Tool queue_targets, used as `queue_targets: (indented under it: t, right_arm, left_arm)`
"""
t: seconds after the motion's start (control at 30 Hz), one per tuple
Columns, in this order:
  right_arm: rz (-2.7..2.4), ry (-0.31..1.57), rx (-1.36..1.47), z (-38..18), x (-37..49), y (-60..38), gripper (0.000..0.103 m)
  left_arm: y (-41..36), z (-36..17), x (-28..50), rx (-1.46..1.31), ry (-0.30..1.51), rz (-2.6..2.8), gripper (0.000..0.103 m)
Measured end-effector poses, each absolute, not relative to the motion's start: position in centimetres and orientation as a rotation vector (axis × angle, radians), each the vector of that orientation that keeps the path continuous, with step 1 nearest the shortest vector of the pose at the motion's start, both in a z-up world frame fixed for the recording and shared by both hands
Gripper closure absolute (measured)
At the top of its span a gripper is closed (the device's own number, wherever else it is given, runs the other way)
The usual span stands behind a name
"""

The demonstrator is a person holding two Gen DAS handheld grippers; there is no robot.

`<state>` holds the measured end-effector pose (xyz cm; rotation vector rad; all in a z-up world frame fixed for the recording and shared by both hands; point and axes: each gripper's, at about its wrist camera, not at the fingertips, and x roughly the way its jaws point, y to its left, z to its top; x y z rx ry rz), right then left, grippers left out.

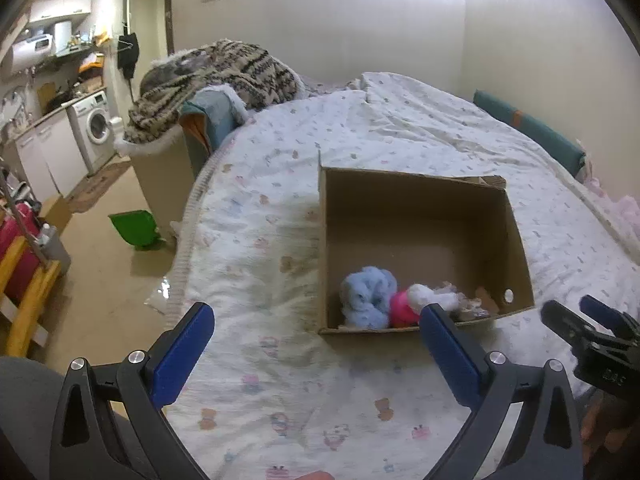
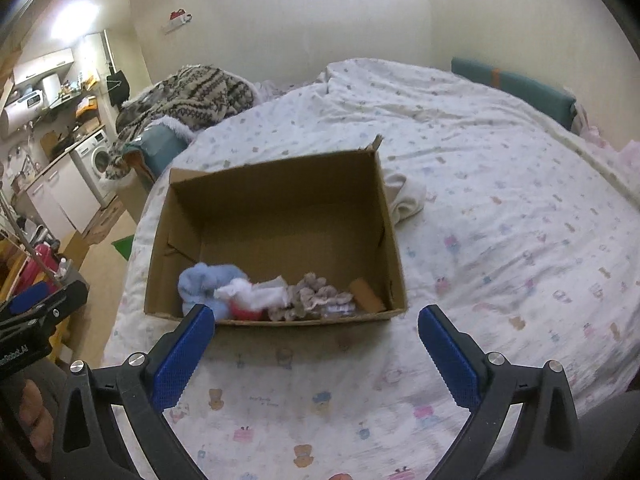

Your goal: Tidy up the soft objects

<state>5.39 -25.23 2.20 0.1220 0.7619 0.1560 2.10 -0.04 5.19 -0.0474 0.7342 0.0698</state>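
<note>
now soft objects (image 2: 256,292) in box (image 2: 280,184), beyond both empty grippers (image 2: 316,348)

Brown cardboard box (image 2: 280,200) holds a pale blue plush (image 2: 204,284), something pink (image 1: 402,310), perhaps a toy, and white fluff (image 2: 256,292); the bedspread (image 2: 500,220) is white with small pastel prints.

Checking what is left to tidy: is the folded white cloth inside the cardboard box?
No, the white cloth lies on the bedspread just outside the cardboard box.

soft toys (image 2: 224,286) lie in the box (image 2: 394,272) on the bed (image 2: 500,200).
</note>
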Motion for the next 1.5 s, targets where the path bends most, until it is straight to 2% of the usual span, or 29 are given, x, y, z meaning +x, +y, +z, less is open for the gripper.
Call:
queue_targets:
  t: [1.5]
  right_arm:
    - [0.105, 0.760, 0.068, 1.4, 6.7, -24.8, 0.000]
  left_arm:
    - [-0.8, 3.3, 3.5, -0.073, 0.790, 0.018, 0.001]
